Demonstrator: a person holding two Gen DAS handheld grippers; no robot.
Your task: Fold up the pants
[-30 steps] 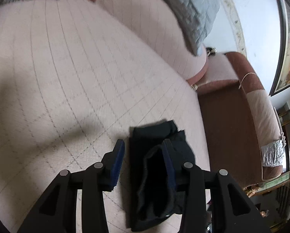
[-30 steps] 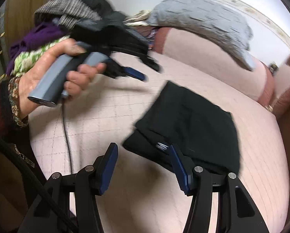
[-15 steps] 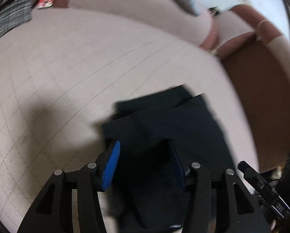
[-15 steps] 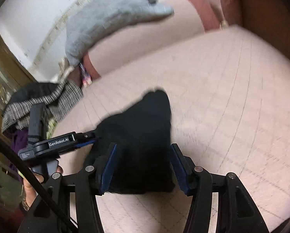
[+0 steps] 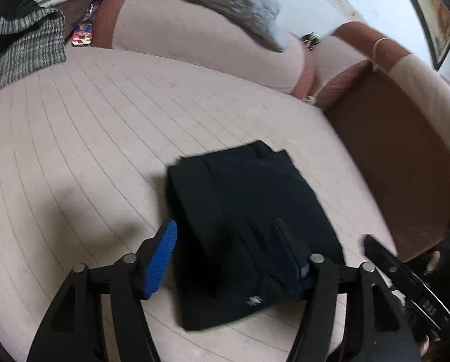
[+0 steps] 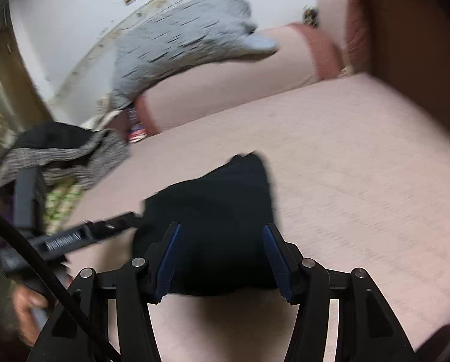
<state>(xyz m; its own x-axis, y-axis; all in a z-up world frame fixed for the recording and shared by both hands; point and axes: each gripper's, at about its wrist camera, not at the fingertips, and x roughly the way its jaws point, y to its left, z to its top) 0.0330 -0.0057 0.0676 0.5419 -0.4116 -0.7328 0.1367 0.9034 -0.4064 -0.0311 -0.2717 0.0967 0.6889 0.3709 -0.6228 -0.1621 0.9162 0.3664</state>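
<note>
The black pants [image 5: 249, 229] lie folded into a compact rectangle on the pink quilted sofa seat [image 5: 89, 138], toward its near right part. In the left wrist view the left hand-held gripper [image 5: 225, 259] hangs over the near end of the bundle with its jaws spread wide: the blue-padded left finger sits over bare seat just beside the fabric edge, the right finger over the cloth itself, and nothing is pinched between them. This view alone shows the fold layers, a small label [image 5: 254, 300] on the near edge, and the tip of the right hand-held gripper [image 5: 372, 244] at the far right, just off the pants. The right wrist view is motion-blurred; it shows the pants [image 6: 213, 211] as a dark block between and beyond the parted fingers of the right hand-held gripper [image 6: 222, 256], which is likewise open and grips nothing. Only this view shows the person's left hand [image 6: 29, 310] around the grey handle and the left hand-held gripper [image 6: 128, 220] reaching the pants' left edge. Both views carry the grey quilted pillow [image 5: 213, 0] on the backrest and a heap of checked and dark clothing [image 5: 20, 48] at the far left. Against the frame half a second earlier, the left camera has drawn back and the picture has sharpened, so the whole bundle now shows; the right camera has turned so that the pants sit centred between its fingers. One second earlier the left gripper was raised well clear of the seat.
</note>
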